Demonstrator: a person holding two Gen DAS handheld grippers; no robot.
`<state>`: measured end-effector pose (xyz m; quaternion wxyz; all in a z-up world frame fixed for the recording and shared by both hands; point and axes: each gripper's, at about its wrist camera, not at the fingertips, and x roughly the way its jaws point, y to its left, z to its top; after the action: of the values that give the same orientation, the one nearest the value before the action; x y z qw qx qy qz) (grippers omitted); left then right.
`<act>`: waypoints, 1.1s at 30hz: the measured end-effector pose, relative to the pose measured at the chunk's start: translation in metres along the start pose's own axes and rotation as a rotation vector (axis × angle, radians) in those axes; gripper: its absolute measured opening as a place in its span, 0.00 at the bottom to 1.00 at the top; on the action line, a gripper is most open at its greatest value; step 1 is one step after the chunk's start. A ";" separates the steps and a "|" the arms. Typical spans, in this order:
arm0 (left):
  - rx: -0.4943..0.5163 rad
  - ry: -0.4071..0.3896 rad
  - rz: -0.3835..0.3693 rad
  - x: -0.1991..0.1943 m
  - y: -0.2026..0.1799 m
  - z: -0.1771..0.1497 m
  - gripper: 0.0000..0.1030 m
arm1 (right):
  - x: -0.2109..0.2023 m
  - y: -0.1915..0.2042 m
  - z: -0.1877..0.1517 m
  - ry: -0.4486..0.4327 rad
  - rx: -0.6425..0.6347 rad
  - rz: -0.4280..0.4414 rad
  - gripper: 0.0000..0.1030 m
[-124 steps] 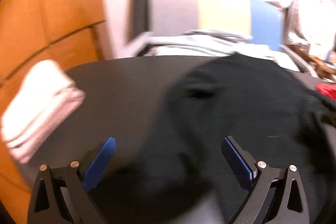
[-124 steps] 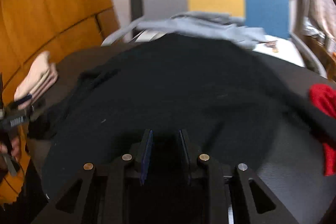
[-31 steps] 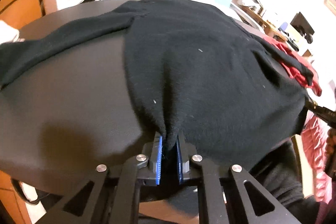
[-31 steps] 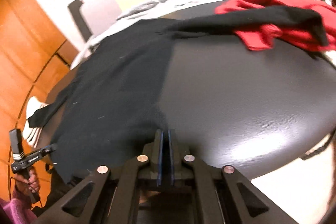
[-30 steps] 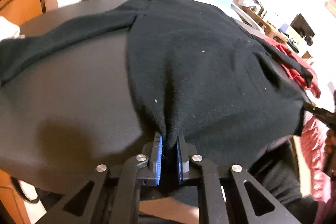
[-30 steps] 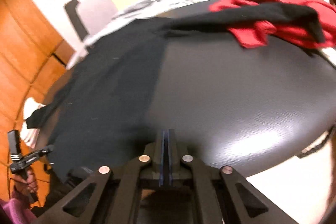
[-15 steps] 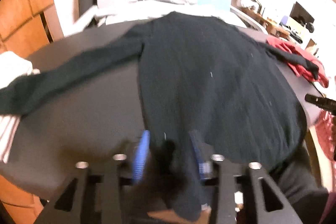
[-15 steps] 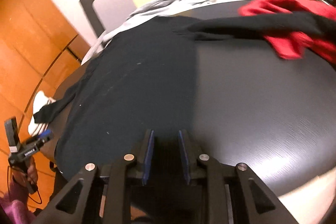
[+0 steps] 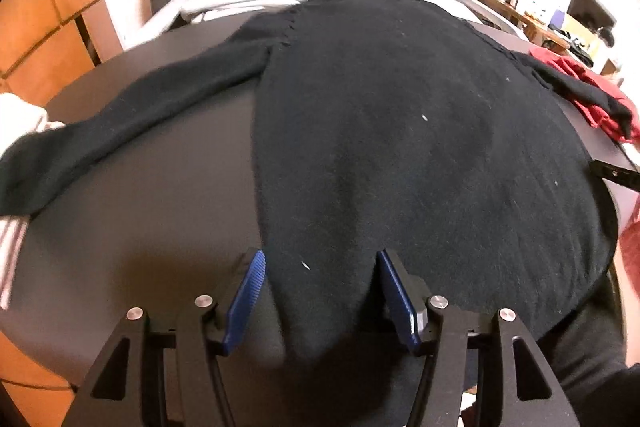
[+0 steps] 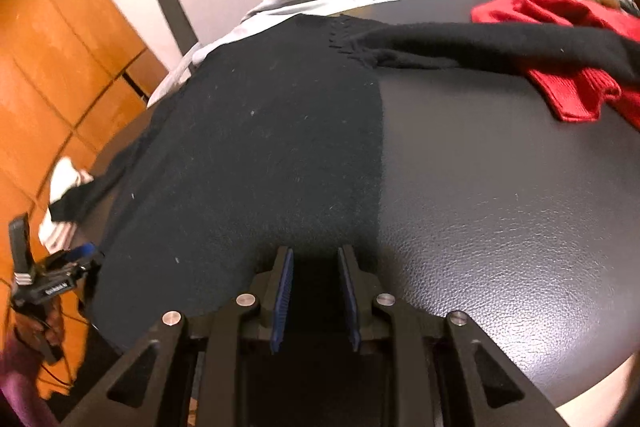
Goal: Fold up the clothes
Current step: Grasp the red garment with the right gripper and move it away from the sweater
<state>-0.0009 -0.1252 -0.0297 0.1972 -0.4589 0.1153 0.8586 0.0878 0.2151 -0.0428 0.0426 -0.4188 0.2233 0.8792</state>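
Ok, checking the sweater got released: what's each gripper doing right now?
Left gripper: just opened, holding nothing; black knit sweater hem lies loose between its jaws.
Right gripper: open, holding nothing.

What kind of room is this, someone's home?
Probably a lived-in home room: a black sweater lies spread on a dark round table, wooden cabinet doors line the wall, and cluttered shelves stand behind.
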 end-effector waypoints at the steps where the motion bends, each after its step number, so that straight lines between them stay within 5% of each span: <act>1: 0.010 -0.021 0.017 0.000 -0.002 0.005 0.58 | -0.012 -0.002 -0.002 -0.023 0.002 -0.012 0.22; 5: 0.033 -0.115 0.036 0.000 -0.009 0.042 0.61 | -0.069 -0.055 0.011 -0.216 0.174 -0.070 0.26; 10: 0.021 -0.140 -0.066 0.029 -0.044 0.084 0.69 | -0.126 -0.169 0.006 -0.368 0.557 -0.137 0.30; 16: 0.050 -0.091 -0.091 0.071 -0.096 0.093 0.69 | -0.137 -0.239 0.025 -0.439 0.684 -0.123 0.30; 23: -0.022 -0.115 -0.091 0.075 -0.090 0.081 0.86 | -0.123 -0.292 0.058 -0.445 0.886 -0.086 0.33; 24: -0.024 -0.117 -0.093 0.074 -0.089 0.080 0.86 | -0.118 -0.298 0.058 -0.434 0.924 -0.083 0.30; 25: -0.025 -0.118 -0.094 0.074 -0.089 0.080 0.86 | -0.114 -0.304 0.059 -0.424 0.962 -0.080 0.16; 27: -0.027 -0.118 -0.097 0.074 -0.088 0.079 0.87 | -0.116 -0.294 0.068 -0.441 0.909 -0.070 0.06; 33: -0.027 -0.118 -0.101 0.077 -0.086 0.081 0.90 | -0.167 -0.235 0.087 -0.566 0.702 -0.091 0.06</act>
<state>-0.0615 0.0006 -0.0504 0.2406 -0.4154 0.0686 0.8745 0.1951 0.4823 0.0474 0.2802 -0.1314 0.4686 0.8274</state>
